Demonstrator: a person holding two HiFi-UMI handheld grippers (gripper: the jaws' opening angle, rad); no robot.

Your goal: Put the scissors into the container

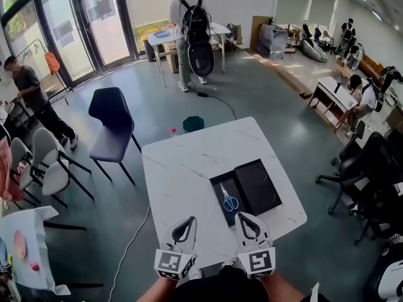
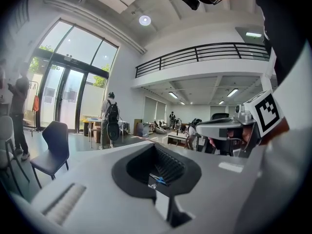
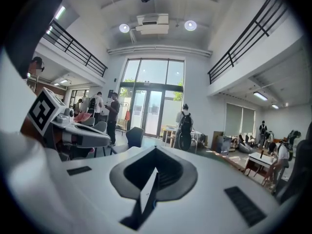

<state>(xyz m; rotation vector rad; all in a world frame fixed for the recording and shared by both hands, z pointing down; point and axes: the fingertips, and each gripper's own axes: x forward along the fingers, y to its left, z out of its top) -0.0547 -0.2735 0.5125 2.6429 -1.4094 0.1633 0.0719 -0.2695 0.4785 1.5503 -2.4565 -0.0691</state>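
Head view of the white tabletop (image 1: 189, 162) with both tools at its near edge. The left tongs (image 1: 191, 221) and right tongs (image 1: 242, 217) each have their jaws brought together, tips meeting, with nothing held. The left gripper view shows only a scrap of blue through the gap in its jaws. The scissors (image 1: 228, 199), blue-handled and with the blades pointing away, lie within the outline of the black container (image 1: 225, 219), just ahead of the right tongs. A second black panel (image 1: 259, 186), possibly the lid, touches the container's right side. The placing therefore appears complete, though the container's depth cannot be read. If a correction is needed, the right tongs are the nearer. They should part widely, descend over the pivot rather than the loops, and close gently so the container does not slide.
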